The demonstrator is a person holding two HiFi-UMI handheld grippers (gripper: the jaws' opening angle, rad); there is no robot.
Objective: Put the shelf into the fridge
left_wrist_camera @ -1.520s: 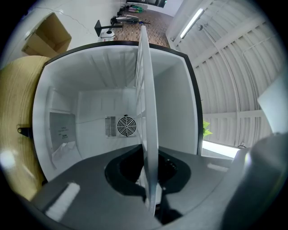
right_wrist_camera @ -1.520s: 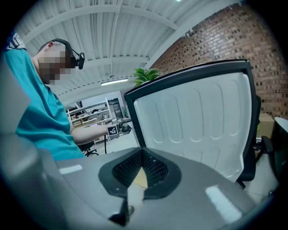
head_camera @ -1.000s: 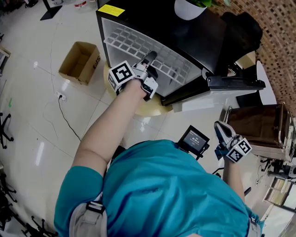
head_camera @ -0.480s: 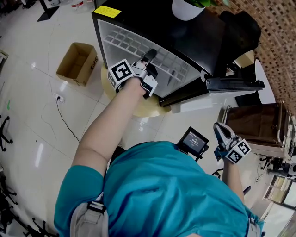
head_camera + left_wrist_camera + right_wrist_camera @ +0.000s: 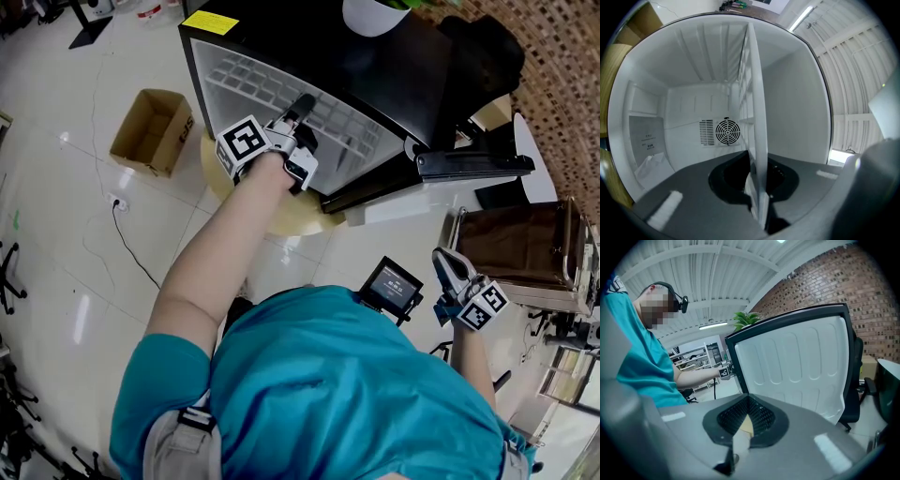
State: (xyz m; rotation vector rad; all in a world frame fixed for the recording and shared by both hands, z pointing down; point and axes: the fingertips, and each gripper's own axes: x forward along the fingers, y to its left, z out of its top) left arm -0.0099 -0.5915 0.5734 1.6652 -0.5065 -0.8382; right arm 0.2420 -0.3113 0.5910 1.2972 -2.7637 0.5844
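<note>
The white wire shelf [image 5: 272, 89] lies part way inside the black mini fridge [image 5: 375, 66]. My left gripper [image 5: 302, 105] is shut on the shelf's front edge at the fridge mouth. In the left gripper view the shelf [image 5: 752, 93] runs edge-on from between my jaws [image 5: 757, 197] into the white interior, towards a round fan grille [image 5: 727, 131]. My right gripper [image 5: 442, 258] hangs low at the right, shut and holding nothing. It [image 5: 736, 441] faces the white inner liner of the open fridge door [image 5: 797, 366].
The open door [image 5: 473, 167] sticks out to the right. An open cardboard box [image 5: 155, 127] sits on the floor at left, beside a cable [image 5: 127, 225]. A white plant pot [image 5: 370, 14] stands on the fridge. A brown cabinet [image 5: 520, 248] and a small screen [image 5: 394, 284] are nearby.
My left gripper has pushed the shelf a little further into the fridge. The right gripper has stayed where it was.
</note>
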